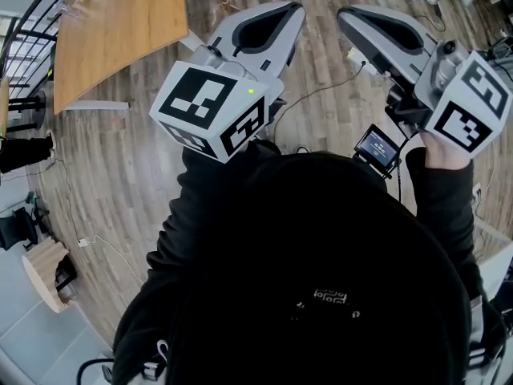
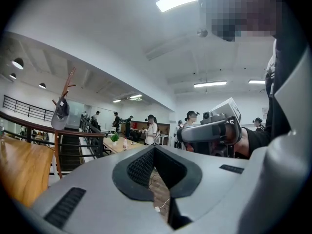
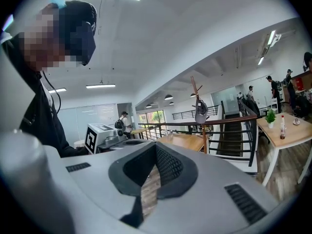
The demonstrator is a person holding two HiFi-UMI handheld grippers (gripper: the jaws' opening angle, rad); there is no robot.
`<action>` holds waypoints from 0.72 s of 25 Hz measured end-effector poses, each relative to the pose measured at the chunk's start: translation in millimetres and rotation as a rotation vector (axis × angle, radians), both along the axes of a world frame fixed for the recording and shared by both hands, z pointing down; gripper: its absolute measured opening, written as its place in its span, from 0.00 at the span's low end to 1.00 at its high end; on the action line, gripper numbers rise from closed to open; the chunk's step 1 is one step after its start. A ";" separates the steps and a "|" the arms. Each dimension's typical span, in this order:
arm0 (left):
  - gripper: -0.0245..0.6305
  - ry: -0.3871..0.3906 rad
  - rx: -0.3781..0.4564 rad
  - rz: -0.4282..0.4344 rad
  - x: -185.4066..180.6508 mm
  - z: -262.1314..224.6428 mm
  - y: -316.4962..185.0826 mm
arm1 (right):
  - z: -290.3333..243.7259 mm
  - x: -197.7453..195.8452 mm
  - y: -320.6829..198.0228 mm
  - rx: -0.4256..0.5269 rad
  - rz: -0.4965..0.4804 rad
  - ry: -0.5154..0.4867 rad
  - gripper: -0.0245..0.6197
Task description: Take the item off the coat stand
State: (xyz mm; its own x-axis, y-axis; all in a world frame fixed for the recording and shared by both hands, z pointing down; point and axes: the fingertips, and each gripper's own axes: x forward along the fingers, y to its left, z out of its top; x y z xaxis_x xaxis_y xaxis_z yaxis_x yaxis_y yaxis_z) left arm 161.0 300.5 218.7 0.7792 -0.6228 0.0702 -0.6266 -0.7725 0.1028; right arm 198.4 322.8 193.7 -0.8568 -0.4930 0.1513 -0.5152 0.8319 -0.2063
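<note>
A grey cap [image 2: 60, 114] hangs on a thin wooden coat stand [image 2: 67, 87] far off at the left of the left gripper view. In the right gripper view the same cap [image 3: 201, 112] hangs on the stand [image 3: 196, 92] beyond a railing. My left gripper [image 2: 154, 148] is shut with nothing in it and is well short of the stand. My right gripper [image 3: 156, 145] is shut and empty too. In the head view both grippers, left [image 1: 293, 10] and right [image 1: 345, 14], are held out side by side above the wooden floor.
A wooden table [image 1: 112, 22] stands ahead on the left. A dark railing [image 3: 214, 126] and stairs [image 3: 229, 138] lie before the stand. A table with a plant and bottle [image 3: 282, 128] is at the right. Several people [image 2: 150, 129] stand further back. Cables [image 1: 88, 243] lie on the floor.
</note>
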 end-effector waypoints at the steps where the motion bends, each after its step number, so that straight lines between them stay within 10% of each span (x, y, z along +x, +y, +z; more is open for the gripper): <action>1: 0.04 0.003 -0.004 0.001 -5.2 1.8 -5.0 | 1.0 -5.2 -4.8 -0.002 0.001 0.003 0.06; 18: 0.04 0.026 -0.002 0.031 -121.1 -3.5 -114.1 | -4.0 -123.6 -107.0 -0.026 0.028 0.046 0.06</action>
State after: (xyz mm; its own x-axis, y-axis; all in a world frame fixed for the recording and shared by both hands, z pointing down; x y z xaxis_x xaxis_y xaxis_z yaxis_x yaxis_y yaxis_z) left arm 40.0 186.4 215.2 0.7997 -0.5982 0.0514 -0.5996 -0.7912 0.1203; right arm 74.8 215.8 189.7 -0.8344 -0.5122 0.2037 -0.5478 0.8116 -0.2032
